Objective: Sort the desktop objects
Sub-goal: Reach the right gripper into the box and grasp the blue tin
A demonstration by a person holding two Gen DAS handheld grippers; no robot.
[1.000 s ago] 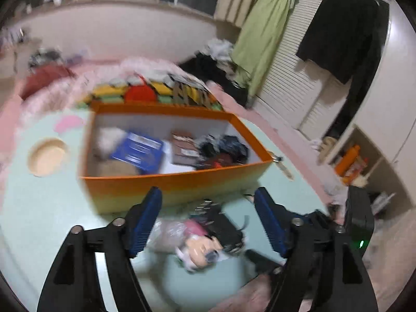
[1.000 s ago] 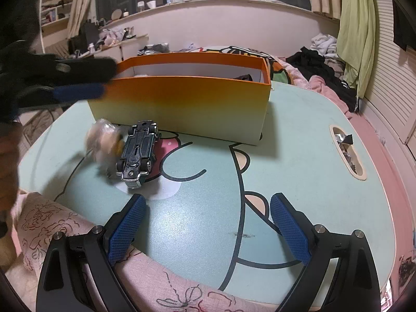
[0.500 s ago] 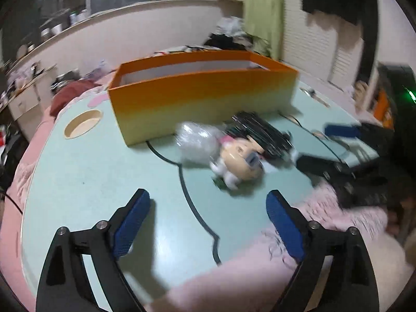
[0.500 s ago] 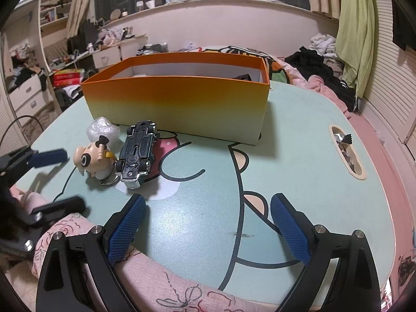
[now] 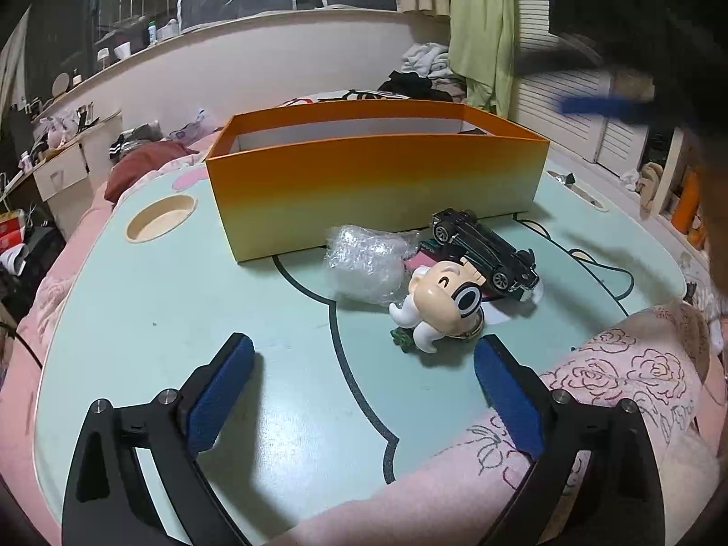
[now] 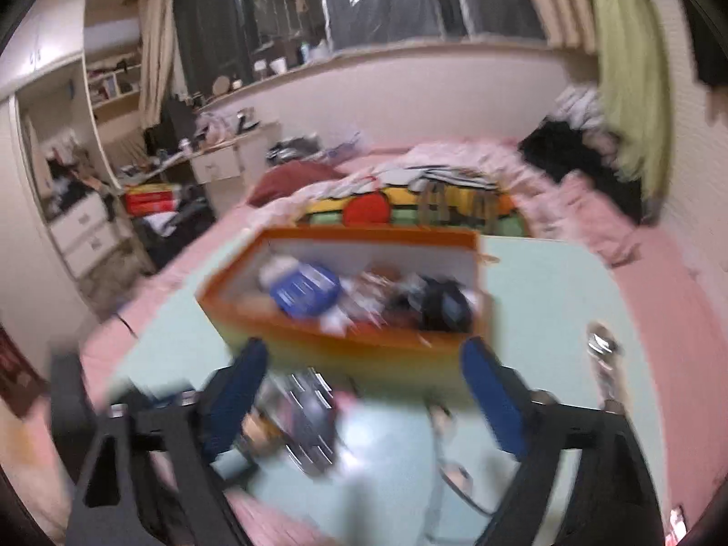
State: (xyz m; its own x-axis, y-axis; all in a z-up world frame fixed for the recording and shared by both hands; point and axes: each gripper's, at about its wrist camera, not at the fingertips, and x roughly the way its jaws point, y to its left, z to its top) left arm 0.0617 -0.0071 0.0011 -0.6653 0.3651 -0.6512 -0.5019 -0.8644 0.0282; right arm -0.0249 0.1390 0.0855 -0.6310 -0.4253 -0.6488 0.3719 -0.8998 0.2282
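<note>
An orange box (image 5: 377, 182) stands on the pale green table (image 5: 182, 309). In front of it lie a crumpled clear plastic wad (image 5: 364, 261), a big-headed cartoon figure (image 5: 443, 305) and an upside-down black toy car (image 5: 484, 250). My left gripper (image 5: 361, 391) is open and empty, low over the table's near side. My right gripper (image 6: 364, 396) is open and empty, raised above the car (image 6: 305, 423); its view is blurred and looks down into the box (image 6: 346, 336), which holds several items. The right gripper's blue pad (image 5: 605, 104) shows blurred at upper right in the left wrist view.
A round cup recess (image 5: 159, 223) is in the table's left part and a slot with clips (image 6: 600, 346) on its right. Pink floral fabric (image 5: 628, 377) covers the near edge. A bed with clothes (image 6: 455, 182) lies behind the table.
The left gripper pulled back and settled low at the table's near side. The right gripper rose and swung forward over the toy car and box, blurring its view.
</note>
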